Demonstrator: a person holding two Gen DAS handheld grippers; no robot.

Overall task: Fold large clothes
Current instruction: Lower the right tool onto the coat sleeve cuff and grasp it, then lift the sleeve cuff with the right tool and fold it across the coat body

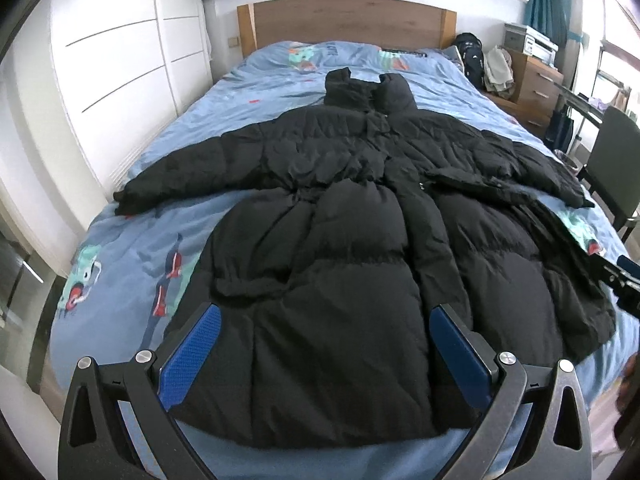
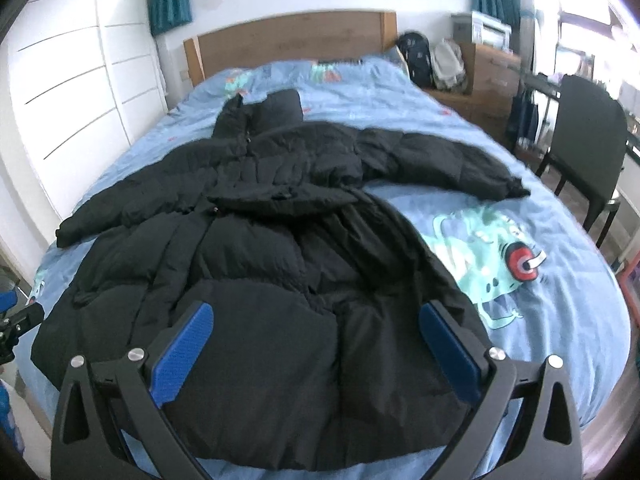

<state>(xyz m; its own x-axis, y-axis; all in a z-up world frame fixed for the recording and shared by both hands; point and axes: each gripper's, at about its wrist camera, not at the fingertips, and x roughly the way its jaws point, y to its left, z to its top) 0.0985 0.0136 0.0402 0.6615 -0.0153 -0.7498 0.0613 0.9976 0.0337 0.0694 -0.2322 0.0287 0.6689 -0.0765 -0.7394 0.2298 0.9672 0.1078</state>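
A long black puffer coat [image 1: 340, 220] lies spread front-up on the bed, collar toward the headboard, both sleeves stretched out sideways. It also shows in the right wrist view [image 2: 260, 248]. My left gripper [image 1: 324, 320] is open, hovering over the coat's hem at its left half. My right gripper [image 2: 316, 316] is open, hovering over the hem at the coat's right half. Neither holds anything. The right gripper's body shows at the right edge of the left wrist view [image 1: 624, 280].
The bed has a blue cartoon-print cover [image 2: 500, 248] and a wooden headboard [image 1: 344, 20]. White wardrobe doors [image 1: 112, 72] stand at the left. A dark chair [image 2: 584, 136], wooden drawers [image 1: 532, 88] and bags [image 1: 472, 60] stand at the right.
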